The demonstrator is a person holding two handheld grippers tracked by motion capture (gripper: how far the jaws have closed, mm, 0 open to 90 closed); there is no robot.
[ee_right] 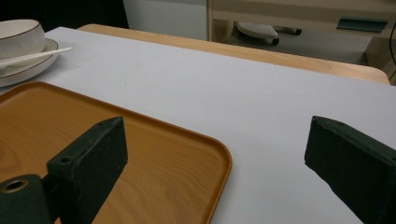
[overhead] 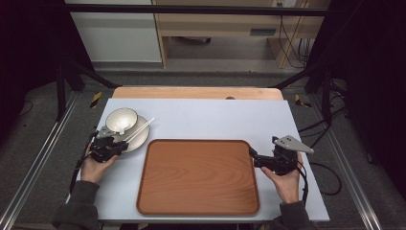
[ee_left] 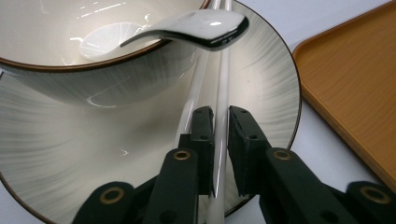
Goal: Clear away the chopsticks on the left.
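My left gripper [ee_left: 220, 122] sits at the near edge of the plate [ee_left: 273, 88] on the left side of the tabletop [overhead: 206, 117]; its jaws are drawn in narrow around the chopsticks [ee_left: 223, 84], one white stick running straight up between the two pads, the left pad against it, the right pad so close I cannot tell whether it presses; the second stick lies just left of the left pad, outside the grip; both sticks rest on the plate and point away toward its far right rim. The bowl [ee_left: 60, 60] stands on the same plate, to the far left of my jaws and close beside the sticks; a white spoon [ee_left: 196, 29] leans out of the bowl, its handle hanging over the sticks just beyond my pads, so it lies across the line the sticks follow. The wooden tray [overhead: 198, 176] lies to the right of the plate, near it but apart, in the near middle of the tabletop. My right gripper [ee_right: 215, 154] hovers at the tray's right edge, near its far right corner; its jaws stand wide with nothing between them, one pad over the tray, the other over bare tabletop.
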